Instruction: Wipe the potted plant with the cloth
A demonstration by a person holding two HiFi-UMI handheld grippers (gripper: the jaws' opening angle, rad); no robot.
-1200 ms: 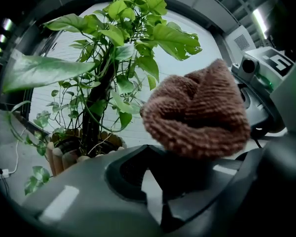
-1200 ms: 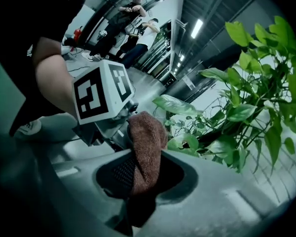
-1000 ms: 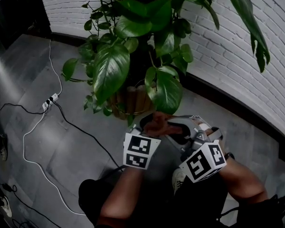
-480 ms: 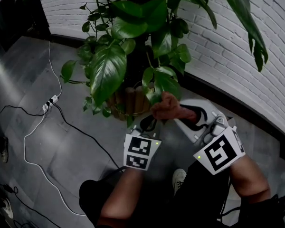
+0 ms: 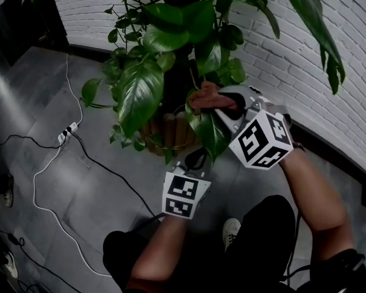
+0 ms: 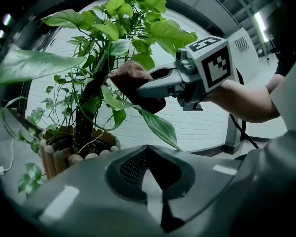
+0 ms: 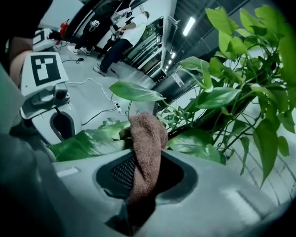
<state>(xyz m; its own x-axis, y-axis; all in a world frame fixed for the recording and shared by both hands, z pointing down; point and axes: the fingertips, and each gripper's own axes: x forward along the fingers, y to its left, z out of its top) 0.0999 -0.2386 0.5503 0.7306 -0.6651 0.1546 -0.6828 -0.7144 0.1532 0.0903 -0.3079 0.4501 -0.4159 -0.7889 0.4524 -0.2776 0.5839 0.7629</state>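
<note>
Closest to the person, the left gripper is hovering low, just in front of the wooden-slatted pot, its jaws pressed together with nothing between them. Above and beyond it, the right gripper is clamping a brown cloth, whose bunched end is sticking out past the jaws and lying against the foliage of the potted plant, at the top of a large drooping leaf. Further off, cables are trailing across the grey floor, and a white brick wall is standing behind the plant
</note>
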